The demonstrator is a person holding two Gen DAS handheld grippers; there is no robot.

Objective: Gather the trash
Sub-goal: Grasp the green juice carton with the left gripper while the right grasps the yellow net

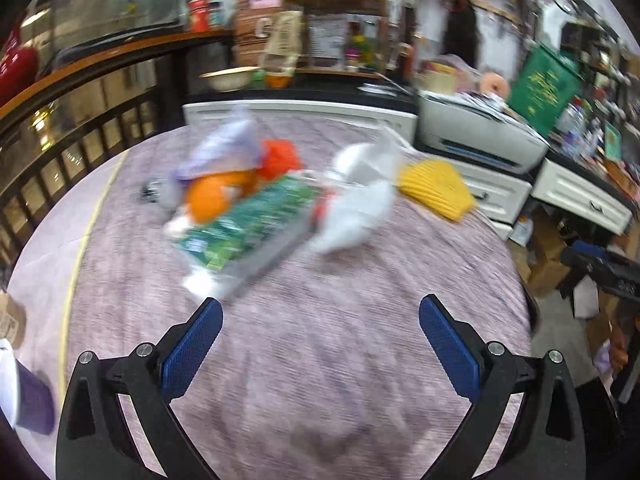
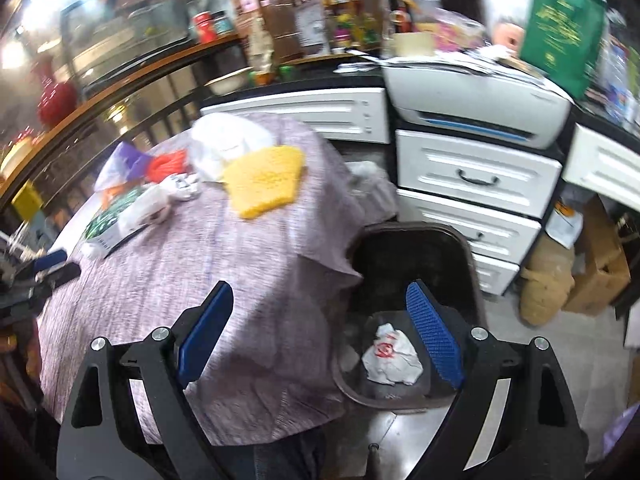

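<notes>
Crumpled white wrapper (image 2: 392,356), red print, lies in the black bin (image 2: 440,240) just beside my right tongs' (image 2: 320,296) inner right pad. Green packet (image 1: 248,224) and white bags (image 1: 356,200) lie ahead of my left tongs (image 1: 320,312). Both tongs spread wide, empty, over the mauve cloth (image 1: 320,360).

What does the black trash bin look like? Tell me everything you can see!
The black trash bin stands on the floor beside the table, in front of the white drawers. It looks like dark plastic, open on top, dusty inside. One crumpled white wrapper with red print lies at its bottom. The purple tablecloth hangs against its rim.
</notes>
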